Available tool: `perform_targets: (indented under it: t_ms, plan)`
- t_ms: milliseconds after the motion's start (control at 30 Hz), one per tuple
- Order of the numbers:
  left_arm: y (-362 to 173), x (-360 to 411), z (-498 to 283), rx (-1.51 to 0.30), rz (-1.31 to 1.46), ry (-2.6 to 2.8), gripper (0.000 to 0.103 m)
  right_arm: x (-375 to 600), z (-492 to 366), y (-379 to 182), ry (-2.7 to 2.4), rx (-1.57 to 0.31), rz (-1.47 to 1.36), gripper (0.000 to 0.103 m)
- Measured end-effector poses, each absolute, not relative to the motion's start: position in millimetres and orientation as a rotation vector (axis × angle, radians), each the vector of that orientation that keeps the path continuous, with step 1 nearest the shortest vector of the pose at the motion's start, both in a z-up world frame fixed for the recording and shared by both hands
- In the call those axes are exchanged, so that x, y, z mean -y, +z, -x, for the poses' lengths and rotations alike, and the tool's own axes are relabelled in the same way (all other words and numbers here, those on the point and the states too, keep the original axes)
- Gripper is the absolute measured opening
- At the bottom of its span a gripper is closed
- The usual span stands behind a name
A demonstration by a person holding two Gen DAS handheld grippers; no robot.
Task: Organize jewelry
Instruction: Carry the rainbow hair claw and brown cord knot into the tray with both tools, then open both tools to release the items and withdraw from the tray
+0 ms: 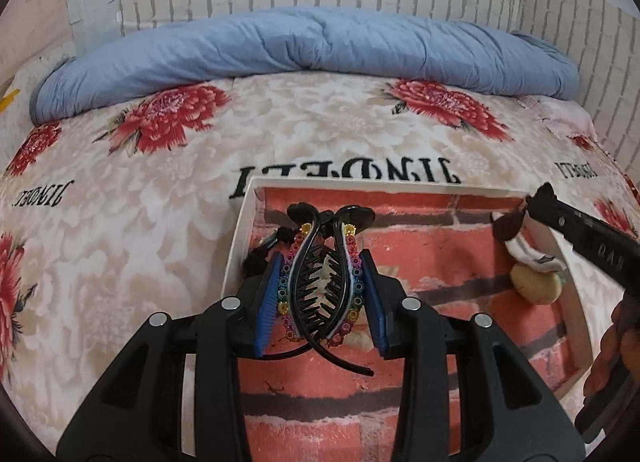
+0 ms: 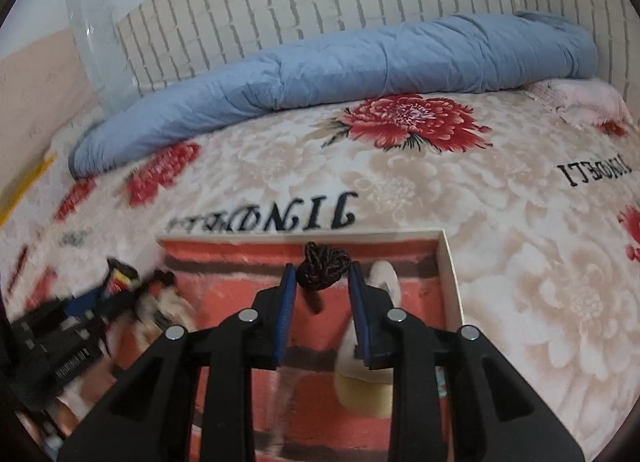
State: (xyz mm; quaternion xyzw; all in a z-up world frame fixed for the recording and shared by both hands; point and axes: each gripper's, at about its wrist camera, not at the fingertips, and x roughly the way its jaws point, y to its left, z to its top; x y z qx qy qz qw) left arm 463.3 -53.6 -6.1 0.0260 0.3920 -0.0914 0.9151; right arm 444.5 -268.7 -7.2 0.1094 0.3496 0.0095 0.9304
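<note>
We see our right gripper (image 2: 322,282) closed on a dark braided hair tie (image 2: 323,265) above a white-walled tray (image 2: 450,270) lined in red brick print. A cream item (image 2: 366,394) lies below; our left gripper (image 2: 120,286) blurs at left.

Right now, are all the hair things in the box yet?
Not yet. A few pieces, including a cream clip, already lie in the box. The left gripper holds a beaded hair clip and the right gripper holds a dark hair tie, both above the box, not set down.
</note>
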Motion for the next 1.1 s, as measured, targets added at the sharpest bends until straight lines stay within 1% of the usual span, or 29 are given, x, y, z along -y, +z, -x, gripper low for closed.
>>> perform_targets:
  t_ms: [133, 300, 367, 467, 533, 567, 633, 700, 767, 833, 933, 1033, 1100]
  plan:
    - [-20, 54, -465, -0.814, -0.067, -0.185, 0.037, 270, -439, -23, 0.018, -0.727, -0.186, 0.027]
    - [-33, 55, -470, -0.833, -0.063, -0.177, 0.037, 275, -437, -28, 0.028, -0.742, -0.187, 0.027]
    - [-38, 56, -471, -0.837, -0.07, -0.173, 0.037, 274, -437, -34, 0.015, -0.758, -0.147, 0.027]
    - [-38, 55, -471, -0.835, -0.059, -0.171, 0.037, 279, -434, -35, 0.018, -0.744, -0.178, 0.027]
    - [-38, 55, -471, -0.84, -0.07, -0.17, 0.037, 279, -432, -34, 0.022, -0.731, -0.177, 0.03]
    - [-38, 55, -470, -0.839, -0.073, -0.166, 0.037, 278, -430, -32, 0.025, -0.722, -0.172, 0.035]
    - [-37, 55, -469, -0.84, -0.08, -0.16, 0.038, 277, -424, -28, 0.028, -0.694, -0.165, 0.072]
    - [-36, 55, -468, -0.836, -0.084, -0.15, 0.045, 278, -414, -22, 0.052, -0.649, -0.172, 0.081]
    - [-34, 54, -466, -0.82, -0.079, -0.144, 0.062, 280, -404, -18, 0.079, -0.617, -0.185, 0.084]
    - [-31, 53, -462, -0.801, -0.078, -0.143, 0.068, 284, -392, -15, 0.119, -0.58, -0.216, 0.087]
    - [-26, 52, -452, -0.773, -0.08, -0.153, 0.07, 296, -370, -9, 0.168, -0.517, -0.284, 0.089]
    - [-20, 47, -437, -0.741, -0.063, -0.156, 0.078, 309, -345, -8, 0.2, -0.462, -0.337, 0.09]
    - [-17, 43, -424, -0.717, -0.054, -0.158, 0.079, 315, -333, -7, 0.23, -0.437, -0.354, 0.09]
